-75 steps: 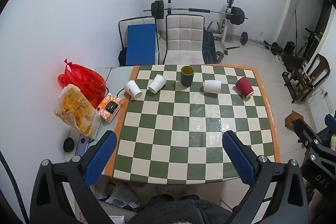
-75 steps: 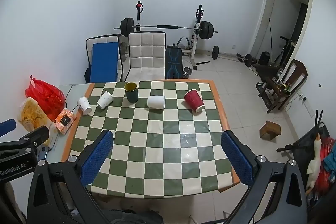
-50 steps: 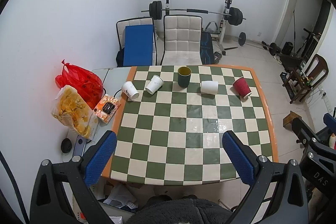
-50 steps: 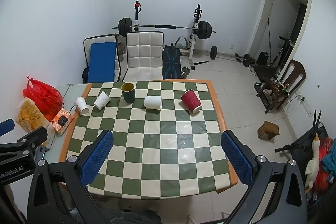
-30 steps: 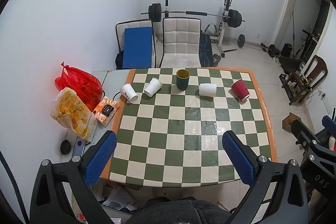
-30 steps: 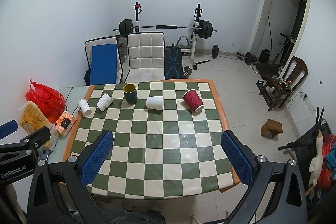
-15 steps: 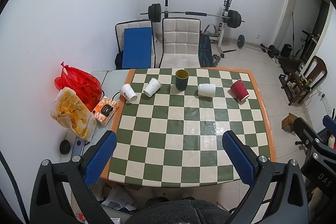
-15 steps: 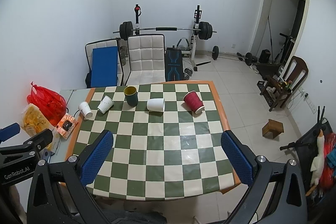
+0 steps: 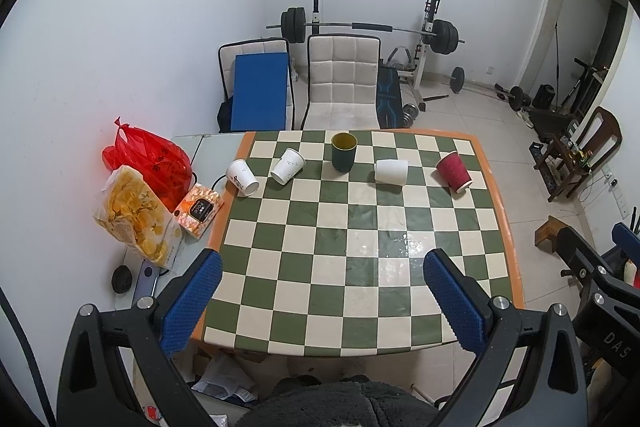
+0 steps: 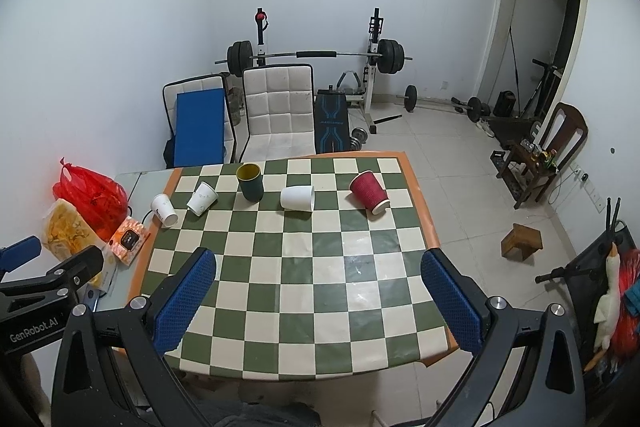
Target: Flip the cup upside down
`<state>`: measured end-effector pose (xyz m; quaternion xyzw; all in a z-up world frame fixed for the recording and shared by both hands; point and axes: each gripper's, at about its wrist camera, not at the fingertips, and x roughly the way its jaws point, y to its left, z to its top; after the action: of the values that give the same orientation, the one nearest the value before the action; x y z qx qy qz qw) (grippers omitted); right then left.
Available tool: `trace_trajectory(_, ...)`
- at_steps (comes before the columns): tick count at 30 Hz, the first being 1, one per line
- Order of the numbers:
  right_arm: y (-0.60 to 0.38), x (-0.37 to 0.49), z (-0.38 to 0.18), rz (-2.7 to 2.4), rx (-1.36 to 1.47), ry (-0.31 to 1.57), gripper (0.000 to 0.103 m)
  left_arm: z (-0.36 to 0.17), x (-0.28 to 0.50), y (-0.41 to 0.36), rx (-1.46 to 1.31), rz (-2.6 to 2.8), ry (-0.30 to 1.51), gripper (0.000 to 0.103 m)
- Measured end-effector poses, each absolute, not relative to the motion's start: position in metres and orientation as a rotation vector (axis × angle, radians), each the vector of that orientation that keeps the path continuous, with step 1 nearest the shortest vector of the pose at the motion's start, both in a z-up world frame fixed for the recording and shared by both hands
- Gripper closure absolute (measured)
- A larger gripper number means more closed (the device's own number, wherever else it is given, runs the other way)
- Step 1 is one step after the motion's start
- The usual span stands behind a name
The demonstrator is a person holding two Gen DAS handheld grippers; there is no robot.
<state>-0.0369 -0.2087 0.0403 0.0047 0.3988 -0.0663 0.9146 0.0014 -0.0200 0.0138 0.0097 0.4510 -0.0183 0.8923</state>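
Several cups stand in a row at the far side of the checkered table [image 9: 360, 227]. A dark green cup [image 9: 343, 151] [image 10: 249, 182] stands upright, mouth up. A white cup [image 9: 391, 171] [image 10: 297, 198] and a red ribbed cup [image 9: 453, 171] [image 10: 369, 192] lie on their sides. Two more white paper cups [image 9: 286, 165] [image 9: 241, 177] lie tipped at the left. My left gripper [image 9: 320, 267] and my right gripper [image 10: 318, 269] are both open and empty, high above the near side of the table, far from the cups.
A red bag [image 9: 148, 155], a snack bag [image 9: 136, 215] and an orange box [image 9: 199, 210] lie on a side surface to the left. White chairs [image 9: 342, 79] and a barbell rack stand behind the table. A wooden chair [image 10: 548, 151] is at the right.
Both grippers have drawn back and risen a little, so the table looks slightly smaller. The cups have not moved and both grippers stay open.
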Motion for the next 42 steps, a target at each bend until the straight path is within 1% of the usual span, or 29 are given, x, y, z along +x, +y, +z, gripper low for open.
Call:
trace_trajectory(15, -0.212, -0.039, 0.04, -0.133, 0.021, 0.822, 0.0, 0.014, 0.0, -0.023, 0.02, -0.039, 0.934, 0.0)
trace_trajectory(20, -0.209, -0.031, 0.035, -0.127, 0.024, 0.827, 0.0, 0.008, 0.011, -0.03, 0.028, 0.024, 0.914, 0.0)
trace_trajectory(21, -0.222, -0.031, 0.026, -0.126, 0.029, 0.83, 0.0, 0.005, 0.014, -0.03, 0.026, 0.031, 0.914, 0.0)
trace_trajectory(26, -0.222, 0.004, -0.009, -0.099, 0.035, 0.875, 0.0, -0.025, 0.04, -0.016, 0.022, 0.122, 0.932, 0.0)
trace_trajectory(33, -0.206, 0.062, -0.07, -0.06, 0.001, 0.965, 0.0, -0.075, 0.085, 0.02, -0.003, 0.204, 1.018, 0.0)
trace_trajectory(42, -0.147, 0.159, -0.164, -0.037, -0.004, 1.103, 0.0, -0.134, 0.163, 0.076, 0.033, 0.226, 1.135, 0.0)
